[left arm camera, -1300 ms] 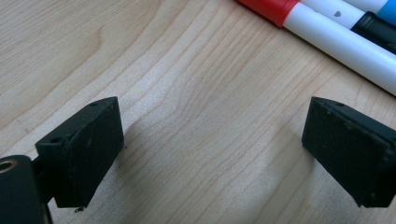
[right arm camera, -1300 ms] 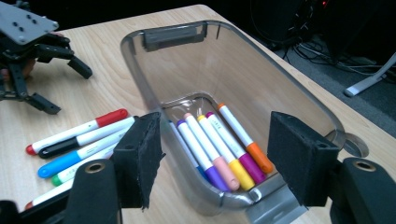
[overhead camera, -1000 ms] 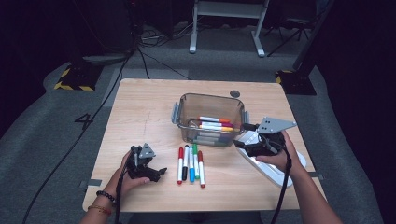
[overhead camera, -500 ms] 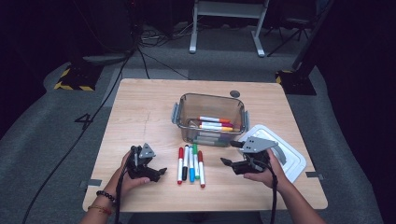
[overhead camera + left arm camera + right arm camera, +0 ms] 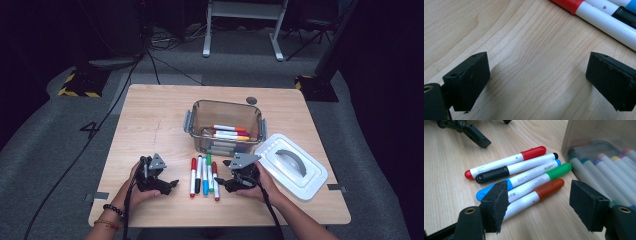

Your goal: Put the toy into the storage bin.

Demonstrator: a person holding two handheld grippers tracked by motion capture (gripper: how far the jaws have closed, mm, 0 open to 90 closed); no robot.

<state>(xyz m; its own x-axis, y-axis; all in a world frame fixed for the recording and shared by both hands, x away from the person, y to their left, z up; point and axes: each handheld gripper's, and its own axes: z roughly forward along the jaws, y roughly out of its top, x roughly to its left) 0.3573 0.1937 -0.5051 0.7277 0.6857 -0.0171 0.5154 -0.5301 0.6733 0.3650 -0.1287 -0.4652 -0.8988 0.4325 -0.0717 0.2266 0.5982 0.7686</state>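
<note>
right black two-jaw gripper [image 5: 537,205]: spread, narrowing, nothing pinched, above brown-capped white marker [image 5: 534,196] | left black two-jaw gripper [image 5: 537,82]: spread over bare light wooden table [image 5: 524,50]

You are working in a recording lab or studio: dark surroundings, grey carpet [image 5: 60,150] with cables [image 5: 150,60], hazard-striped tape [image 5: 75,92], a stand's metal legs [image 5: 240,30], one lit wooden bench [image 5: 150,125].

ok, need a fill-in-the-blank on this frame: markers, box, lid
1. The loose markers on the table number ____.
2. The clear box already holds ____.
3. The white lid lies to the box's ____ in the high view.
4. The right hand-held gripper has its jaws ____.

Missing words: five; markers; right; open
</note>
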